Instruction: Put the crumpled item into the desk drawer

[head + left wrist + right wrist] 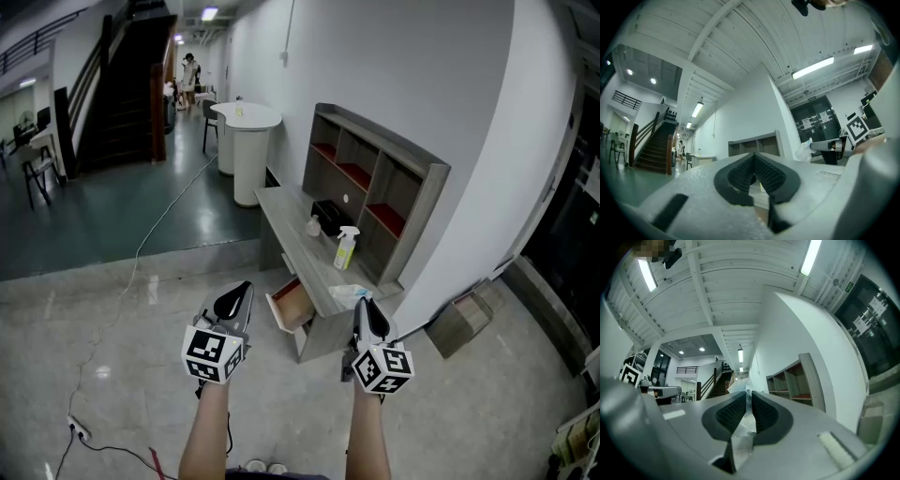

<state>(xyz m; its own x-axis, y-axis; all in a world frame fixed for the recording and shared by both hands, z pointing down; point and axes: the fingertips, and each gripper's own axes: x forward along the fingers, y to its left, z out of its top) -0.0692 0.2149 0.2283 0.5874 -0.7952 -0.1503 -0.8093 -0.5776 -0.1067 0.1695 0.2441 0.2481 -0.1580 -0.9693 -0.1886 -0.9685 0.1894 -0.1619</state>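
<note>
The right claw [749,399] clenches the crumpled wrapper [742,425] in the air near the open drawer [292,305]; it looks light, soft and slippery, best pinched on a thick fold, while the left claw [754,159] sits closed, empty

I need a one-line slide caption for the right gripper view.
The right claw grips a crumpled white item, shelf unit beyond.
</note>
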